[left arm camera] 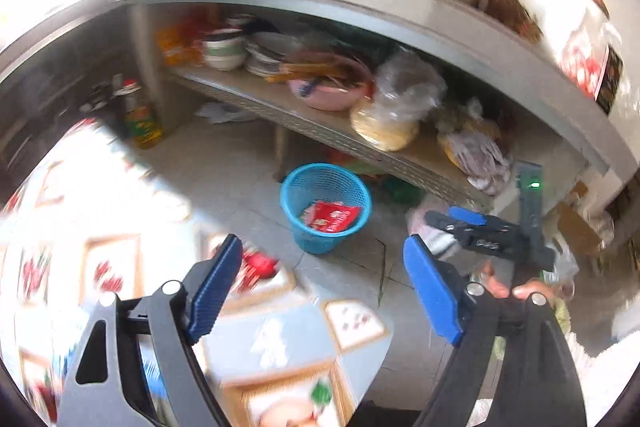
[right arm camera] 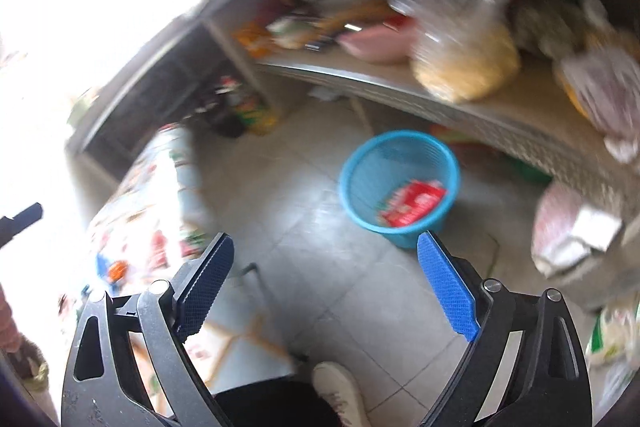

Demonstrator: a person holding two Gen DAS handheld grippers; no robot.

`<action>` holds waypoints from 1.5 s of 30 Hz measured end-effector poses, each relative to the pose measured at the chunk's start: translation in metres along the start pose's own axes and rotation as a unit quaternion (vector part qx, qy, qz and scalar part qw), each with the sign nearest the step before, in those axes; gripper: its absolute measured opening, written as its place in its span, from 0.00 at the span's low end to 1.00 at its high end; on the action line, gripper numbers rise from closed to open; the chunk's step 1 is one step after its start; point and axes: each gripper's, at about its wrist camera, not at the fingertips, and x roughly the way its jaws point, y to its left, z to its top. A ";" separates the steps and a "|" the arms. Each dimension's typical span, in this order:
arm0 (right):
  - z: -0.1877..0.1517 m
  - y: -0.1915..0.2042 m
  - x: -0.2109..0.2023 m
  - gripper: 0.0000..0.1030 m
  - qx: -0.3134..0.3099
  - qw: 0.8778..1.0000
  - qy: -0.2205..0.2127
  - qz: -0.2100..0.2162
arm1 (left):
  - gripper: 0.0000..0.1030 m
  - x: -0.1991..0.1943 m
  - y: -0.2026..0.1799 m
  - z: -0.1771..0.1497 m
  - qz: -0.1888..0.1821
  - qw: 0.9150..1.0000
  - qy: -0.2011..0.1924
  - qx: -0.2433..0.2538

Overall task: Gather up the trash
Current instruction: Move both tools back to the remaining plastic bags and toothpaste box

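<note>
So, left wrist view first. Left claw is wide open w/ nothing between its blue pads. Under it, at 6 to 9 o'clock, is a table w/ a picture cloth, & a red wrapper lies on it just past the left pad. At 3 o'clock the right claw shows w/ a hand behind it; can't tell from here how wide it is.

A bit further, near the middle, a blue basket stands on the tile floor. A red packet lies inside it. That's the trash bin & trash already in.

Further back, from 10 to 3 o'clock, a low shelf holds a pink bowl, a pile of plates & a clear bag w/ yellow stuff. A bottle w/ a red cap stands on the floor at 9 o'clock. Pots sit up top at 12, blurry.

Right wrist view: right claw is wide open too, holding nothing. A white shoe is at 6 o'clock. Table cloth is at 9 o'clock. Blue basket sits just past the right pad, at about 1 o'clock from the middle, w/ the red packet in it. Shelf & yellow bag are behind, all blurry.
</note>
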 end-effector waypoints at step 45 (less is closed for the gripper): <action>-0.054 0.330 0.132 0.71 -0.294 0.922 0.208 0.142 | 0.88 -0.146 0.170 -0.246 0.140 0.909 -0.109 -0.376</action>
